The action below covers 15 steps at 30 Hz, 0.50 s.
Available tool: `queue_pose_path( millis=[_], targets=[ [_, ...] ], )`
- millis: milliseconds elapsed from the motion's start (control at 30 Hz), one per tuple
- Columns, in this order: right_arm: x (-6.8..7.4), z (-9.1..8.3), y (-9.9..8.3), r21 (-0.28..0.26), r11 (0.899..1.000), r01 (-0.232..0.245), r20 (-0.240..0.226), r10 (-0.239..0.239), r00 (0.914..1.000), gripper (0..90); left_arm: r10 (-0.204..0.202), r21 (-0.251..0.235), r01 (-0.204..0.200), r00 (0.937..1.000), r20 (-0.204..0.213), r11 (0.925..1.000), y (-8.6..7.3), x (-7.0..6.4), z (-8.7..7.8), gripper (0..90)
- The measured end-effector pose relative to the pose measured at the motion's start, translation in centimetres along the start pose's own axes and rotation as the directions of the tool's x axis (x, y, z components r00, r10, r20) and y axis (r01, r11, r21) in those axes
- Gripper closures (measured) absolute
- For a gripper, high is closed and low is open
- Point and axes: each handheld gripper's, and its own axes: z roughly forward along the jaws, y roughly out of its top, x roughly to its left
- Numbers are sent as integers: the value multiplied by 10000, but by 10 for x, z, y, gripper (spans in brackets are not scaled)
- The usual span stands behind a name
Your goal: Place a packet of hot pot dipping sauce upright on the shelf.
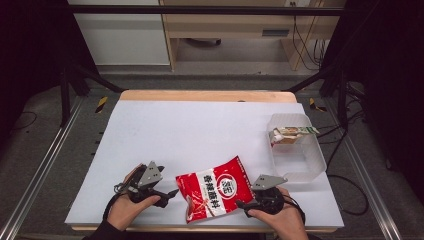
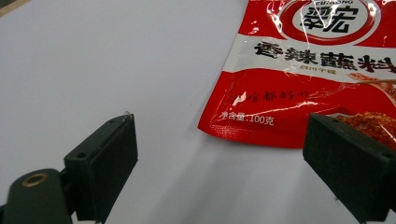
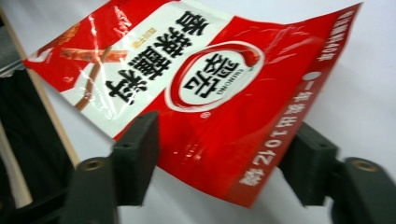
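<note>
A red and white seasoning packet lies on the white table sheet near the front edge. My left gripper is open just left of the packet, its jaws on either side of the packet's near corner without touching it. My right gripper is at the packet's right front edge. Its jaws stand wide apart, and that edge reaches into the gap between them. In the right gripper view the edge looks raised a little off the sheet.
A clear plastic bin stands at the right side of the table with a small green and white packet at its far end. A wooden strip borders the table's far edge. Cables run over the floor at the right.
</note>
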Motion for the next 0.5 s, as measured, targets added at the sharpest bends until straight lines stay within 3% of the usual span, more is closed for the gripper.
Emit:
queue_pose_path(
  millis=[367,500],
  targets=[
    [3,-6,6,-551,9979,331,314,-314,9990,753,-92,10,92,9999,-62,10000,-1,1,0,105],
    [6,-6,15,-697,9963,512,662,-466,9967,817,-112,34,112,9999,-86,9999,-1,3,-1,106]
  ],
)
